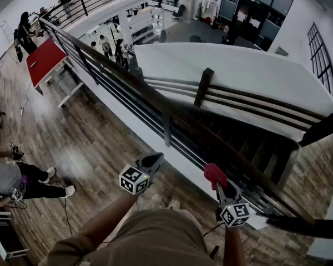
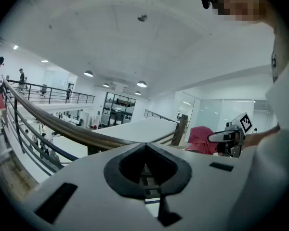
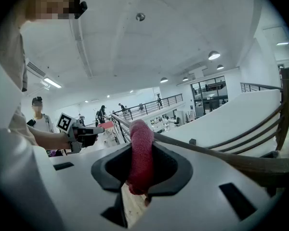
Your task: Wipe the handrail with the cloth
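Two grippers are held on the person's side of the handrail (image 1: 155, 100). Right gripper (image 1: 221, 186): jaws clamped on the red cloth (image 1: 215, 174), with a rolled wad standing clear of the tips so that fabric, not the jaws, meets the wood. Cloth position: just beside the handrail, near side; contact cannot be confirmed. Left gripper (image 1: 151, 160): jaws pressed together with nothing between them, likely kept off the wiping path. Clearance: the handrail's top runs unobstructed in both directions. Beyond the handrail is an open drop to the stairs, so strokes should probably follow its length.
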Demonstrator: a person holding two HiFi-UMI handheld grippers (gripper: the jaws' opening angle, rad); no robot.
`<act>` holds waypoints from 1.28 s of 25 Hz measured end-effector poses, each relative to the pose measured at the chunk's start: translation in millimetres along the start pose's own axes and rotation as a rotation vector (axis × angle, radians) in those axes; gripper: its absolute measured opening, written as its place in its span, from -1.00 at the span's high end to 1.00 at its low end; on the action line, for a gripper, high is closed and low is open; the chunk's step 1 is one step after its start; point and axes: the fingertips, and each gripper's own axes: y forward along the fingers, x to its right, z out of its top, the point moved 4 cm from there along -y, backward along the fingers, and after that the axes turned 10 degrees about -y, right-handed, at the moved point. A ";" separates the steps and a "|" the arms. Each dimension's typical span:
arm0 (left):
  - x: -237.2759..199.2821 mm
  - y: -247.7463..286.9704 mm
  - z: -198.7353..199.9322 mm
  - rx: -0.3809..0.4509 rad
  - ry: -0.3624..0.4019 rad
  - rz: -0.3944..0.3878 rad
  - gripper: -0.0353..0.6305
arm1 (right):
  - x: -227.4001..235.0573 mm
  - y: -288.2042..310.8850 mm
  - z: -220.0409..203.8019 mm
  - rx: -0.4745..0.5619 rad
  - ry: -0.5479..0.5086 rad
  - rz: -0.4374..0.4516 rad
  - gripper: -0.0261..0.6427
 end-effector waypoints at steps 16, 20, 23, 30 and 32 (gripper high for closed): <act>-12.3 21.9 -3.4 -0.004 0.007 0.043 0.84 | 25.7 35.4 -3.8 -0.060 -0.011 -0.038 0.62; -41.3 36.3 11.1 -0.008 0.015 0.033 0.84 | 24.6 90.9 21.7 -0.047 0.019 0.010 0.62; -71.1 41.3 26.9 -0.005 0.028 0.032 0.84 | 12.9 149.7 47.6 -0.036 -0.019 0.050 0.62; -148.5 44.5 60.4 -0.009 0.029 0.008 0.84 | -19.8 338.4 79.6 -0.197 -0.124 0.059 0.62; -167.4 51.2 65.6 -0.015 0.034 -0.004 0.84 | -20.6 389.5 81.0 -0.235 -0.168 0.050 0.61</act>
